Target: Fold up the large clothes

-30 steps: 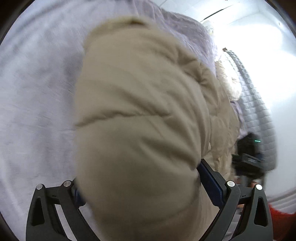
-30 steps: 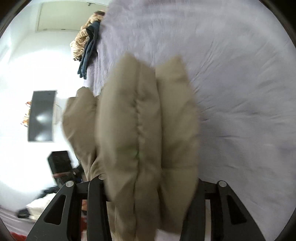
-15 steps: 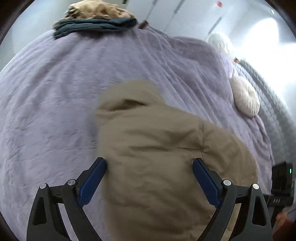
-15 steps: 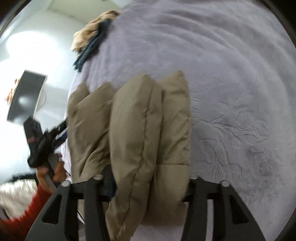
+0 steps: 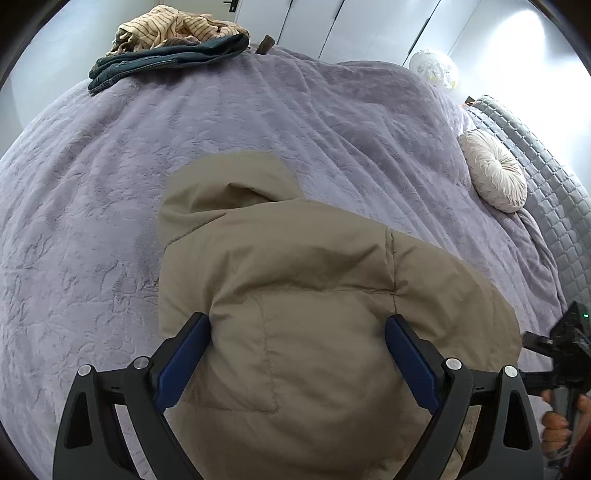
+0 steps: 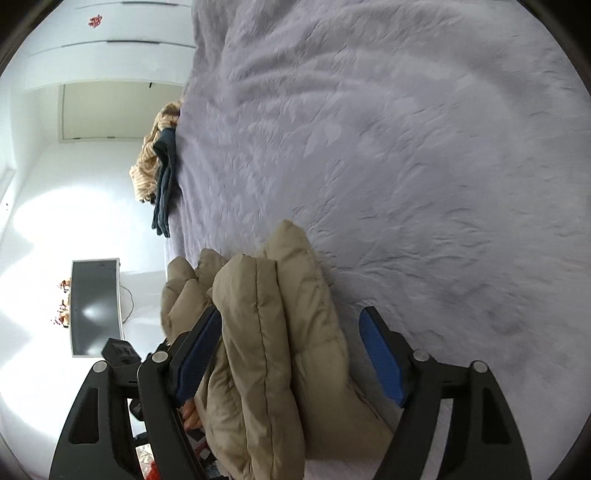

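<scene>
Bedroom, white wardrobe doors (image 5: 354,26) at the back; the bed, under a lilac plush blanket (image 5: 258,122), takes up most of both views. Grey quilted headboard (image 5: 546,184) at right edge of left view, round cream cushion (image 5: 495,170) against it. Dark monitor (image 6: 96,306) on the wall in right view.

Task item: beige puffer jacket (image 5: 314,314), folded bulky bundle lying on the near part of the bed, hood end toward the far side. Pile of other clothes (image 5: 170,40), striped knit over dark denim, at the far bed edge, well apart.

Left gripper (image 5: 295,354): fingers spread wide on either side of the bundle, pads just beside the fabric; no squeeze visible, reads as open. Right gripper (image 6: 291,350): fingers opening, jacket folds between them, left pad against fabric, right pad clear.

Handling guess: light, soft, springy, slick shell; layers likely to puff up and slide. Best taken deep across a stitched seam or through all layers.

Hidden: the jacket's near end is cut off below the frame; sleeves and zip not visible; the hand on the right gripper is only partly in view.
</scene>
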The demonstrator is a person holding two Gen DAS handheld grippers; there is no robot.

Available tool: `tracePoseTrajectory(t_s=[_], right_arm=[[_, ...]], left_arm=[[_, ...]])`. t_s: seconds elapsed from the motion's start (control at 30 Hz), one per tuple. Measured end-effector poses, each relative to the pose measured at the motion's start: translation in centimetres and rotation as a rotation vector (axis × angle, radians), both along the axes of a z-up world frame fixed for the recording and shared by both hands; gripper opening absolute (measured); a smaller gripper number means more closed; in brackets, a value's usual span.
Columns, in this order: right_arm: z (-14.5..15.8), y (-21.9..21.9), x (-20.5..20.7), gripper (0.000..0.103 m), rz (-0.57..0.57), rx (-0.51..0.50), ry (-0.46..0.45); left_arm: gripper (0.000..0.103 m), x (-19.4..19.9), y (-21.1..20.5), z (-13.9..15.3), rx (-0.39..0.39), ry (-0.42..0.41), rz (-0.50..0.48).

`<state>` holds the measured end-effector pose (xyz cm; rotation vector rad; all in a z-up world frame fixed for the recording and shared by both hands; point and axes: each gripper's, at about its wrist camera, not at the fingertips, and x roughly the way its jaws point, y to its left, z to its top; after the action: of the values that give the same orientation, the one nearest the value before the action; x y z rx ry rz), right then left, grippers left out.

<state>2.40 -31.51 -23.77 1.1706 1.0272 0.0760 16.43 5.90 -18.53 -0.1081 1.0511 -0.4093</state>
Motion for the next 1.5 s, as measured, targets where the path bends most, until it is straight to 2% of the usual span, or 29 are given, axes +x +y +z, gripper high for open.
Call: tracePoseTrajectory(t_s=[0.17, 0.2, 0.23, 0.3, 0.4, 0.5, 0.6, 0.73, 0.77, 0.87, 1.0, 1.07, 1.13, 1.23, 1.3, 1.37, 1.4, 1.43, 1.5], right_arm=[[3.7, 0.6, -2.8, 0.078, 0.023, -0.022, -0.054], [4.6, 1.4, -3.3, 0.066, 0.044, -0.014, -0.072], [5.4, 2.9, -3.5, 0.045, 0.087, -0.003, -0.089], [6.1, 5.7, -3.7, 0.028, 0.160, -0.008, -0.087], [6.1, 9.7, -3.8, 0.023, 0.265, 0.006, -0.083], [4.6, 12.5, -3.7, 0.023, 0.337, 0.014, -0.055], [0.9, 13.3, -3.7, 0.023, 0.366, 0.068, 0.047], [-4.5, 11.7, -4.8, 0.001, 0.297, 0.217, 0.133], [-5.4, 11.1, -5.0, 0.000, 0.283, 0.230, 0.133], [-6.9, 10.1, -5.4, 0.000, 0.268, 0.263, 0.120], [-7.7, 9.6, -5.4, 0.000, 0.301, 0.252, 0.093], [-8.4, 9.4, -5.7, 0.000, 0.284, 0.304, 0.106], [-8.9, 9.3, -6.0, 0.000, 0.240, 0.405, 0.130], [-8.9, 9.0, -6.9, 0.004, 0.193, 0.522, 0.117], [-8.5, 8.9, -7.5, 0.005, 0.178, 0.559, 0.106], [-7.8, 8.7, -8.0, 0.012, 0.164, 0.578, 0.092], [-7.5, 8.6, -8.2, 0.029, 0.156, 0.591, 0.081], [-7.0, 8.6, -8.4, 0.051, 0.146, 0.609, 0.068], [-5.9, 8.6, -8.4, 0.063, 0.124, 0.644, 0.026]], left_arm=[[0.096, -0.4, -2.2, -0.2, 0.070, -0.024, -0.016], [0.096, -0.5, -2.7, -0.2, 0.088, -0.029, -0.021], [0.096, -0.5, -3.2, -0.3, 0.102, -0.034, -0.026], [0.096, -0.5, -4.1, -0.3, 0.131, -0.039, -0.033], [0.096, -0.6, -4.7, 0.4, 0.155, -0.042, -0.032], [0.096, -0.9, -4.8, 2.4, 0.101, -0.070, -0.037], [0.096, -1.0, -6.3, 2.8, 0.101, -0.084, -0.084], [0.096, -0.9, -9.7, 1.0, 0.172, -0.065, -0.135], [0.096, -0.8, -10.6, 0.6, 0.196, -0.071, -0.146], [0.096, -0.5, -12.6, -0.6, 0.242, -0.069, -0.169], [0.096, 0.0, -13.3, -1.9, 0.276, -0.064, -0.161], [0.096, -0.1, -13.4, -2.2, 0.287, -0.064, -0.161], [0.096, -0.2, -13.3, -1.9, 0.290, -0.067, -0.162], [0.096, -0.5, -12.3, -0.6, 0.256, -0.060, -0.154], [0.096, -1.0, -11.4, 0.5, 0.226, -0.049, -0.144], [0.096, -1.5, -10.4, 1.9, 0.203, -0.051, -0.137], [0.096, -1.9, -9.9, 2.7, 0.193, -0.054, -0.134], [0.096, -2.3, -9.4, 3.5, 0.182, -0.059, -0.134], [0.096, -3.1, -8.5, 4.8, 0.169, -0.069, -0.137]])
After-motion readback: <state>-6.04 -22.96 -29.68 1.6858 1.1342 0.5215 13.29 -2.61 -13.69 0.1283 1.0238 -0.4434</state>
